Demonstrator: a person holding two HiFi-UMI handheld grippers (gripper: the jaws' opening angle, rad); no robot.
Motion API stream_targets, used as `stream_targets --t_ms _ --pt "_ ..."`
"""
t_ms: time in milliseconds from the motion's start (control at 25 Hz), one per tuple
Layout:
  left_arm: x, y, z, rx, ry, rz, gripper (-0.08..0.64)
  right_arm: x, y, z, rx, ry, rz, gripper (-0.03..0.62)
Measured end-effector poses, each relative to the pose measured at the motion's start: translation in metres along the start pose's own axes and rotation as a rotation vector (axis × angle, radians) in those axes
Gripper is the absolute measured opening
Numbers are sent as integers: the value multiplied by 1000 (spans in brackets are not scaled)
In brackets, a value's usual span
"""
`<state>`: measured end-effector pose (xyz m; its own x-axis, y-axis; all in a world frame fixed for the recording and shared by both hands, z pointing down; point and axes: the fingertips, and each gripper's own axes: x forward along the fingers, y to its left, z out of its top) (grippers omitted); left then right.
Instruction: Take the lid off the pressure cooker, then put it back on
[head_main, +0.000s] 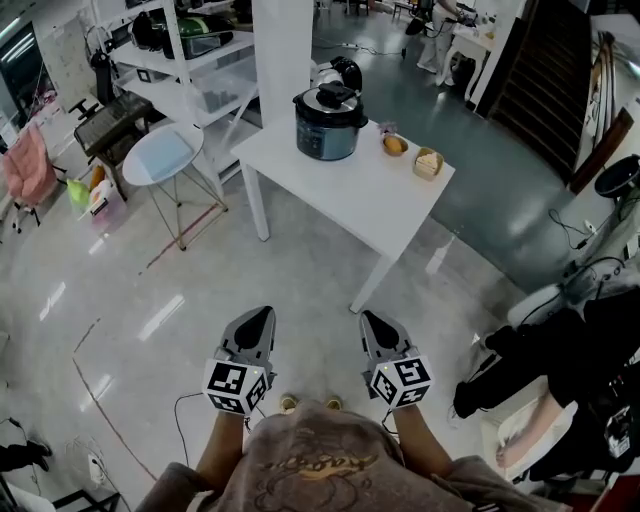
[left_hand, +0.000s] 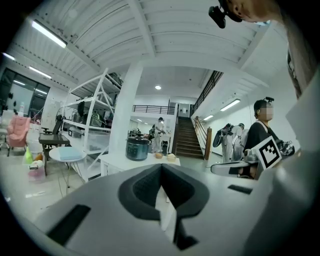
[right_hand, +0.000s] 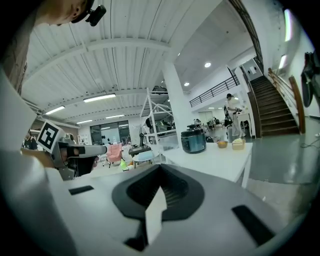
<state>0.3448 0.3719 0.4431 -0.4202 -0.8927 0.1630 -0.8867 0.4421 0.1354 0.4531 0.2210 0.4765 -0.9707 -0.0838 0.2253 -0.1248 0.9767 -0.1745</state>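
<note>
A dark blue-grey pressure cooker with its black-handled lid on stands at the far left of a white table. It also shows small and distant as the cooker in the left gripper view and the cooker in the right gripper view. My left gripper and right gripper are held side by side near my body, well short of the table. Both are shut with nothing between their jaws.
A small orange bowl and a pale container sit on the table right of the cooker. A round stool and white shelving stand to the left. A white pillar rises behind the table. A person sits at the right.
</note>
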Motion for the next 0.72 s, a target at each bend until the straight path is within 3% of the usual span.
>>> stream_targets --t_ms 480,720 --pt "2 20 1 48 13 -79 2 17 25 -8 28 5 -22 -5" --pt "8 43 3 48 15 -75 3 36 34 0 34 -10 -23 -5"
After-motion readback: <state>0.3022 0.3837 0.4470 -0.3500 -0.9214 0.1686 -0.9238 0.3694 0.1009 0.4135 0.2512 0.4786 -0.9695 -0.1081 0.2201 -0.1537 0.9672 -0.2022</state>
